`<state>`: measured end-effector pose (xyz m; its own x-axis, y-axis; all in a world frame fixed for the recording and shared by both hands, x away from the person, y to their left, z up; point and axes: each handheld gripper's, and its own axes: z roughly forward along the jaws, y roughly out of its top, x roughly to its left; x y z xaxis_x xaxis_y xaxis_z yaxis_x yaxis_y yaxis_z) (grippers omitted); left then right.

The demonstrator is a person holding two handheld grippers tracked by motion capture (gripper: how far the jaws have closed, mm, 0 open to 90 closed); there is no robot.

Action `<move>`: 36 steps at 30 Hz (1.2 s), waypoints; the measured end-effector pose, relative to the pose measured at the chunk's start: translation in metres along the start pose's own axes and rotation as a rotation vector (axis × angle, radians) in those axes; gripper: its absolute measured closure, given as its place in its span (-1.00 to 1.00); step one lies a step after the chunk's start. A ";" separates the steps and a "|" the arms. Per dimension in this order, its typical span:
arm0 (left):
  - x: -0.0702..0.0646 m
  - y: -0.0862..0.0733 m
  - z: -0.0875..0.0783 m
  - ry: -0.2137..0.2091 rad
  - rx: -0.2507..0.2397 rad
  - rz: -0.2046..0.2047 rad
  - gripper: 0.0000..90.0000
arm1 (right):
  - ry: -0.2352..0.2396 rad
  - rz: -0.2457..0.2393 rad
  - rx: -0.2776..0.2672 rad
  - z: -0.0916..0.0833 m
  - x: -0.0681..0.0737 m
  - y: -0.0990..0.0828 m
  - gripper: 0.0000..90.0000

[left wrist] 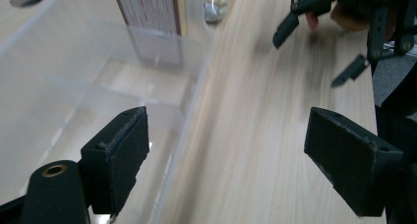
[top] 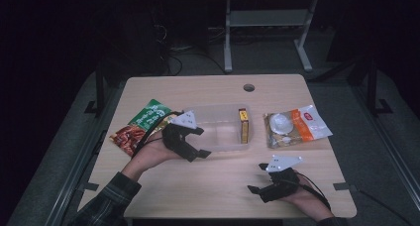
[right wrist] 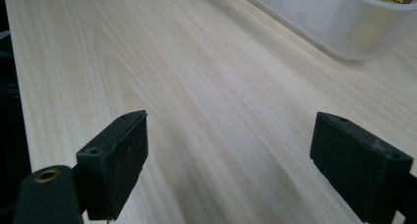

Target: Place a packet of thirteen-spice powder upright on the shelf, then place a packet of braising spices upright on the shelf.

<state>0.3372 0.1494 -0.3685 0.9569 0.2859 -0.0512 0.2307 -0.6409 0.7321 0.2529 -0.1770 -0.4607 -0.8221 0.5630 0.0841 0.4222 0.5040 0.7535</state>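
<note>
**Mia:** What was closest to the person?

**Ben:** The right gripper was low over the bare tabletop, near the front edge. Its fingers were wide apart, with nothing between them.

**Mia:** And the other one?

**Ben:** The left gripper was a bit farther back, at the near left corner of the clear tub. Its fingers were wide apart too. One was over the inside of the tub and the other was over the wood outside, so the tub's wall ran between them. They held nothing.

**Mia:** What was in the tub?

**Ben:** A thin brown and yellow box stood at its right end.

**Mia:** And beside the tub?

**Ben:** A green and red snack bag lay to the left, partly under the left hand. An orange and white bag lay to the right, just beside the tub.
</note>
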 end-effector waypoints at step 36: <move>0.019 -0.125 -0.039 0.218 0.047 -0.238 -0.65 | -0.005 -0.013 0.020 -0.001 0.002 -0.002 -0.69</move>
<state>0.3194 0.2624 -0.4346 0.8160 0.5742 -0.0665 0.4558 -0.5684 0.6850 0.2497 -0.1777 -0.4617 -0.8255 0.5598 0.0715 0.4195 0.5240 0.7412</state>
